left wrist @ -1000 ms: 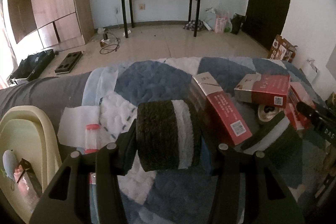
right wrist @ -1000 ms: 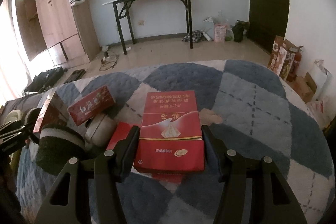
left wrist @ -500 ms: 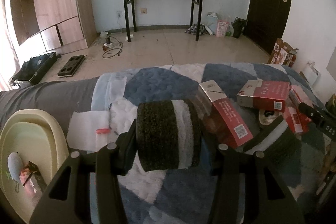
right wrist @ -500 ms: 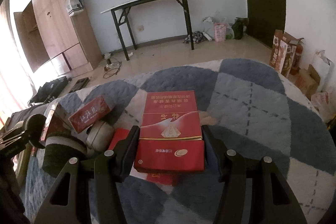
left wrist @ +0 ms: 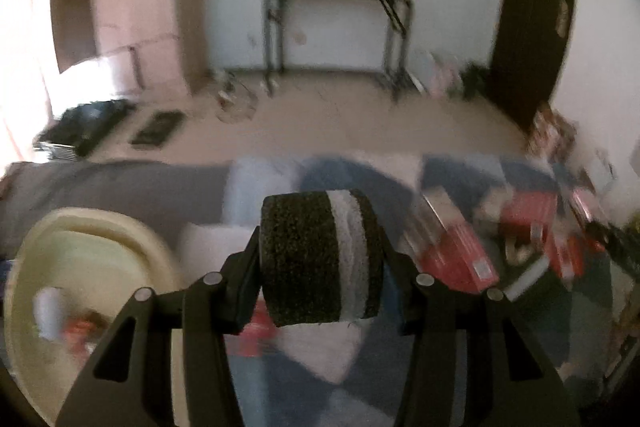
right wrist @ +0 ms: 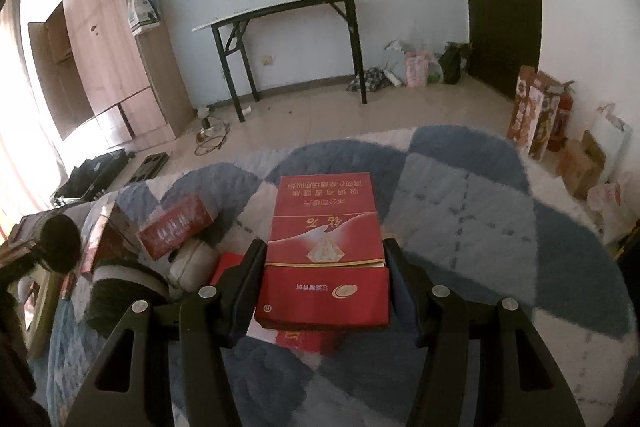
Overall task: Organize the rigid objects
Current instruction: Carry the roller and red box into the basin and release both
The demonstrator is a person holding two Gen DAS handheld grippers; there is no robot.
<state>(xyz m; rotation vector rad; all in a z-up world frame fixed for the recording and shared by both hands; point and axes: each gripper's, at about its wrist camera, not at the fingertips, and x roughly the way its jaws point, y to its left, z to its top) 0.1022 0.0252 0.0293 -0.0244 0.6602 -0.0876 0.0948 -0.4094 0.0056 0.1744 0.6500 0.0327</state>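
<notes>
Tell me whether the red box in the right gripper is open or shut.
Shut, as far as it shows: the red box lies flat between the right gripper fingers, its flap line closed.

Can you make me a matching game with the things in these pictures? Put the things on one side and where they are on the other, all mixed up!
Things:
1. black and white sponge
2. big red box
3. cream tub
4. black folding table

Places:
A. on the floor by the far wall
B. squeezed in the left tool
C. beside the blue blanket, with small things inside
D. squeezed in the right tool

Pairs: 1-B, 2-D, 3-C, 4-A
</notes>
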